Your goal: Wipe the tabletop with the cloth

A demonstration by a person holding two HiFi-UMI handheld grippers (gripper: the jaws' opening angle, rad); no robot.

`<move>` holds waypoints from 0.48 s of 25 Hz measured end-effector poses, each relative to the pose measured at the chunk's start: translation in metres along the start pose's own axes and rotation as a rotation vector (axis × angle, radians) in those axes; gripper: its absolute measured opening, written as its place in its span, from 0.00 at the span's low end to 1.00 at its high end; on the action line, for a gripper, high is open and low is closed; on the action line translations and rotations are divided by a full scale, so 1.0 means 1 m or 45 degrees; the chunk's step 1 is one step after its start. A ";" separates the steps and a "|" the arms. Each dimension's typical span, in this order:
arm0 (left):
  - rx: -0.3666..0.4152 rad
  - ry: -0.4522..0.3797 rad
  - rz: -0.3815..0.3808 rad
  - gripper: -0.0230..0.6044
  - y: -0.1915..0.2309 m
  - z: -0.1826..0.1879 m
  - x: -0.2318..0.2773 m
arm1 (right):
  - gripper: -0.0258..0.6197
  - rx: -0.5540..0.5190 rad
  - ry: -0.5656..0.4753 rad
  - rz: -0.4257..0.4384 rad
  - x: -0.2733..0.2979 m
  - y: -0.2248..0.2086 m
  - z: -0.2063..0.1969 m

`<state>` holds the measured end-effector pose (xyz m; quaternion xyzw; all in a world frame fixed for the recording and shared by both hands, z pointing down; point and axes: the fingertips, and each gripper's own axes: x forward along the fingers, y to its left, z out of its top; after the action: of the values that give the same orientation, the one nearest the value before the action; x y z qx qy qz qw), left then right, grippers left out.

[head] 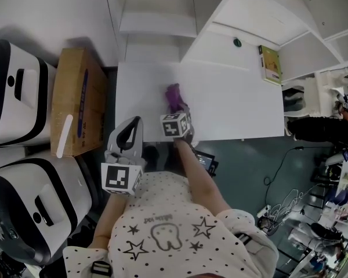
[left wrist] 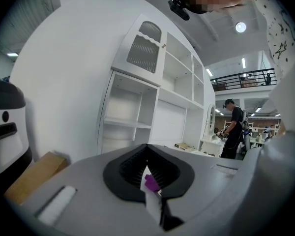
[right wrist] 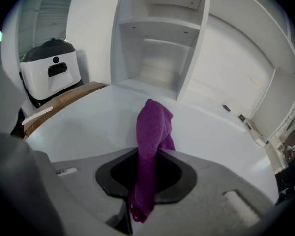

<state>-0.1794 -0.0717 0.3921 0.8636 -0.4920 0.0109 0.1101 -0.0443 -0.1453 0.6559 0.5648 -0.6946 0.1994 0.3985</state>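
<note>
**A:** So, starting at the left, what is there?

**B:** A cardboard box (head: 75,100) stands beside the table. Just right of it the left gripper (head: 136,123) hovers off the near left corner. Its jaws are together with nothing between them, so it takes no part in the work.

**A:** And the cloth?

**B:** The purple cloth (right wrist: 155,122) is pinched in the right gripper (right wrist: 150,151). Its jaws are closed on the middle of the cloth, one bunched end sticks out ahead of them and a short tail hangs behind. It sits over the tabletop (head: 238,106), near the front edge and left of centre. I can't say for sure whether the bunch is pressed down on the surface.

**A:** Which step is this, then?

**B:** I'd judge the wiping itself, early on or mid-stroke. A wide bare stretch lies to the right, running toward the green booklet (head: 271,65) at the far right corner.

**A:** What does the next move need?

**B:** Probably the bunched end kept low and flat against the surface, then a steady sweep rightward. The grip must be firm enough that the cloth doesn't drag out of the jaws.
</note>
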 end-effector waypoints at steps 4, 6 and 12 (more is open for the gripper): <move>-0.015 0.006 0.025 0.03 0.005 0.000 -0.004 | 0.15 -0.026 -0.004 0.032 0.000 0.016 0.006; -0.018 0.005 0.033 0.03 0.007 0.001 -0.005 | 0.15 -0.037 -0.006 0.052 0.001 0.024 0.009; -0.016 0.004 0.044 0.03 0.010 0.001 -0.007 | 0.15 -0.073 -0.023 0.108 0.001 0.049 0.015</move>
<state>-0.1918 -0.0714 0.3926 0.8541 -0.5069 0.0110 0.1161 -0.0953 -0.1428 0.6565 0.5249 -0.7270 0.1910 0.3993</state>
